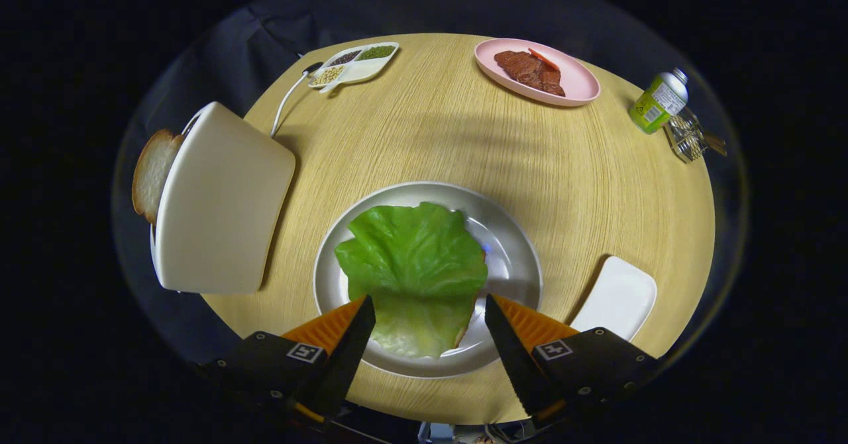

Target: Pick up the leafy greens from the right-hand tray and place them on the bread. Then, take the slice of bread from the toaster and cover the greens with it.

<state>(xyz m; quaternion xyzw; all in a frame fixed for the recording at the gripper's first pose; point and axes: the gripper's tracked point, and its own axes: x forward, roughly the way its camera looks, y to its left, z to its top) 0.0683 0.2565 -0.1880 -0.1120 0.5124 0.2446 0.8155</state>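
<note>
Your gripper (429, 338) is spread wide and holds nothing. The lettuce leaf (414, 265) already lies over the bread on the plate (517, 258), so that half looks done. Left: the bread slice (154, 173) in the toaster (222, 205), just left of the plate.

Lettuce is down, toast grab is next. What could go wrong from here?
1. The leafy greens overhang the bread and hide nearly all of it, so the top slice may land off-centre.
2. The slice of bread sits at the far side of the toaster; the open gripper may nudge the toaster while reaching.
3. The greens lie loose, so a low pass might drag them off the plate.
</note>
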